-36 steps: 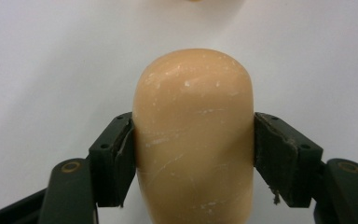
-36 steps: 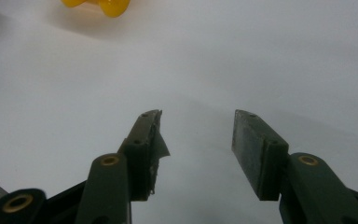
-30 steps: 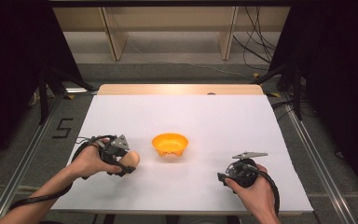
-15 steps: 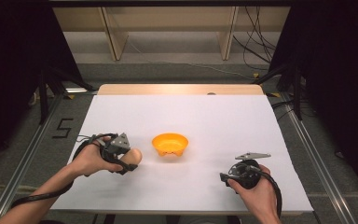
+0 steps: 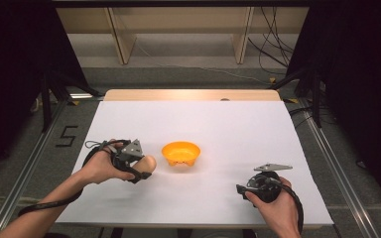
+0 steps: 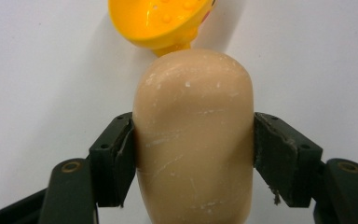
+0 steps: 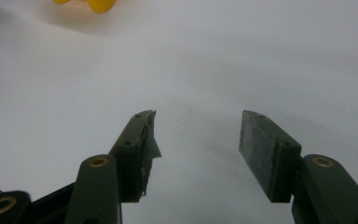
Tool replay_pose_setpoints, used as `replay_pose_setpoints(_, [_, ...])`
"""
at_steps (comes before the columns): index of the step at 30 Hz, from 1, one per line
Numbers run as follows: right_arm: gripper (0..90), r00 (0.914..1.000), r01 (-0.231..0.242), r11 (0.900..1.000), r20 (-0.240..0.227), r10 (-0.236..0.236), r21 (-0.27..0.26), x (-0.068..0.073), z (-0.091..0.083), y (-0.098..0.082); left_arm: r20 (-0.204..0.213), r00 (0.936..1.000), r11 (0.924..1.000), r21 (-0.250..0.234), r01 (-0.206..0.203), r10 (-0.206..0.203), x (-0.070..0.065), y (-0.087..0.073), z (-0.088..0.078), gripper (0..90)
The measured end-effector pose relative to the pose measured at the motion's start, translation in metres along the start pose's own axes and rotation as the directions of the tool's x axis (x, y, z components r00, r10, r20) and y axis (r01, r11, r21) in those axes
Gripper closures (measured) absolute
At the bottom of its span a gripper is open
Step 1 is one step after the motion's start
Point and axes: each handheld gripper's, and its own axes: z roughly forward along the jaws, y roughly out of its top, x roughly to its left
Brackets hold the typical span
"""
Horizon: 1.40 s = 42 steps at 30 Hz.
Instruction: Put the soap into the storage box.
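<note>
In the high view, a white table (image 5: 218, 129) is seen from above, with a bare wooden strip along its far edge. An orange bowl (image 5: 180, 152) is placed slightly left of the table's middle. The left gripper (image 5: 138, 167) is held in the left hand (image 5: 99, 168) just left of the bowl, and a tan rounded object (image 5: 146, 162) is pinched between its jaws, its rounded end directed toward the bowl and close beside it. The right gripper (image 5: 243, 188) is held in the right hand (image 5: 273, 208) near the front right of the table, well apart from the bowl. Whether its jaws are spread cannot be told here. A "5" marking (image 5: 67, 136) is seen on the floor left of the table, and wooden shelving (image 5: 178, 29) stands beyond it.

In the left gripper view, the tan rounded object (image 6: 195, 140) is clamped from both sides by the left gripper (image 6: 193, 161), each pad pressed against its flank. Scuff marks are visible on its surface. The orange bowl (image 6: 161, 21) lies directly ahead, its lower edge partly covered by the object's tip.

In the right gripper view, the jaws of the right gripper (image 7: 198, 126) are spread apart over the bare white table (image 7: 242, 60), with nothing between them. A torn edge is visible on the left pad. A part of the orange bowl (image 7: 98, 4) is seen at the upper left, well apart.
</note>
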Motion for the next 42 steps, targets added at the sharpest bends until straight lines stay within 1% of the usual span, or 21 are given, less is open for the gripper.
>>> replay_pose_setpoints(2, [46.0, 0.9999, -0.011, 1.0, 0.009, 0.011, 0.004, 0.001, -0.001, 0.0, 0.003, 1.0, 0.9999, 0.006, -0.009, 0.009, 0.0, 0.001, 0.0, 33.0])
replay_pose_setpoints(3, [45.9, 0.9997, 0.018, 1.0, 0.02, -0.018, -0.024, -0.002, 0.001, -0.001, 0.006, 1.0, 1.0, -0.005, -0.005, 0.005, 0.0, 0.002, 0.0, 33.0])
replay_pose_setpoints(4, [45.7, 0.9991, 0.015, 1.0, 0.04, -0.014, -0.022, -0.001, 0.001, -0.001, 0.006, 1.0, 1.0, -0.005, -0.005, 0.005, 0.0, 0.002, 0.0, 32.9])
replay_pose_setpoints(5, [45.6, 0.9999, -0.004, 1.0, 0.013, 0.003, 0.009, -0.002, -0.001, -0.002, -0.004, 1.0, 0.9999, -0.014, -0.006, 0.006, -0.001, 0.003, 0.001, 32.9])
replay_pose_setpoints(9, [45.4, 0.9989, 0.036, 0.999, 0.028, -0.036, -0.008, -0.006, 0.001, -0.003, 0.007, 0.9998, 0.9997, -0.012, -0.021, 0.021, -0.001, 0.005, 0.002, 32.9])
replay_pose_setpoints(11, [45.2, 0.9998, 0.012, 1.0, 0.015, -0.012, -0.011, -0.004, 0.001, -0.003, -0.002, 0.9995, 0.9993, -0.021, -0.032, 0.032, 0.0, 0.006, 0.003, 33.0])
replay_pose_setpoints(14, [45.1, 0.9996, 0.016, 1.0, 0.022, -0.015, -0.011, -0.005, 0.001, -0.003, 0.003, 0.9997, 0.9994, -0.024, -0.024, 0.024, -0.001, 0.007, 0.004, 33.0])
replay_pose_setpoints(18, [45.0, 0.9998, 0.007, 1.0, 0.021, -0.007, -0.015, -0.004, 0.001, -0.003, 0.011, 0.9993, 0.999, -0.025, -0.037, 0.037, 0.001, 0.009, 0.002, 33.0])
replay_pose_setpoints(19, [45.0, 0.9999, 0.013, 1.0, -0.002, -0.013, -0.012, -0.005, 0.0, -0.004, 0.004, 0.9998, 0.9991, -0.04, -0.017, 0.017, 0.0, 0.009, 0.003, 33.0])
replay_pose_setpoints(20, [45.0, 0.9999, 0.013, 1.0, -0.002, -0.013, -0.012, -0.005, 0.0, -0.004, 0.004, 0.9998, 0.9991, -0.04, -0.017, 0.017, 0.0, 0.009, 0.003, 33.0])
replay_pose_setpoints(21, [44.9, 0.9998, -0.018, 1.0, -0.002, 0.018, 0.006, -0.002, -0.001, -0.004, 0.005, 0.9995, 0.999, -0.031, -0.031, 0.031, 0.001, 0.01, 0.002, 33.0])
replay_pose_setpoints(22, [44.9, 0.9997, -0.015, 1.0, 0.019, 0.014, 0.008, -0.002, 0.0, -0.004, 0.005, 0.9994, 0.999, -0.031, -0.033, 0.033, 0.001, 0.01, 0.002, 32.9])
replay_pose_setpoints(23, [44.8, 0.9994, 0.015, 1.0, 0.031, -0.014, -0.027, -0.003, 0.001, -0.005, 0.0, 0.9996, 0.9985, -0.049, -0.027, 0.027, 0.001, 0.012, 0.002, 33.0])
replay_pose_setpoints(24, [44.8, 0.9999, 0.016, 1.0, -0.001, -0.016, -0.011, -0.003, 0.0, -0.004, 0.001, 0.9989, 0.9982, -0.038, -0.047, 0.047, 0.002, 0.013, 0.001, 33.0])
replay_pose_setpoints(30, [44.8, 0.9998, 0.019, 1.0, -0.001, -0.019, -0.011, -0.003, 0.0, -0.004, 0.003, 0.9993, 0.9984, -0.044, -0.036, 0.037, 0.001, 0.017, 0.003, 33.0])
replay_pose_setpoints(31, [44.8, 0.9997, 0.019, 1.0, 0.012, -0.019, -0.012, -0.003, 0.0, -0.004, 0.004, 0.9994, 0.9982, -0.05, -0.035, 0.035, 0.001, 0.017, 0.004, 33.0])
replay_pose_setpoints(33, [44.8, 0.9999, 0.014, 1.0, 0.007, -0.014, -0.015, -0.003, 0.0, -0.004, 0.001, 0.998, 0.997, -0.045, -0.064, 0.064, 0.002, 0.02, 0.003, 33.0])
replay_pose_setpoints(34, [44.8, 0.9998, 0.02, 1.0, 0.004, -0.02, -0.013, -0.003, 0.0, -0.004, 0.005, 0.9993, 0.9977, -0.056, -0.038, 0.038, 0.001, 0.02, 0.004, 33.0])
replay_pose_setpoints(38, [44.8, 0.9997, 0.02, 1.0, 0.014, -0.02, -0.013, -0.003, 0.0, -0.004, 0.006, 0.9997, 0.9969, -0.075, -0.023, 0.023, 0.0, 0.022, 0.005, 33.0])
replay_pose_setpoints(39, [44.8, 0.9997, 0.022, 1.0, 0.006, -0.022, -0.015, -0.003, 0.0, -0.004, -0.001, 0.9974, 0.9963, -0.047, -0.072, 0.072, 0.003, 0.024, 0.002, 33.0])
replay_pose_setpoints(42, [44.9, 0.9997, 0.013, 1.0, 0.022, -0.013, -0.016, -0.002, -0.001, -0.004, 0.001, 0.9989, 0.9962, -0.073, -0.046, 0.047, 0.002, 0.025, 0.004, 33.0])
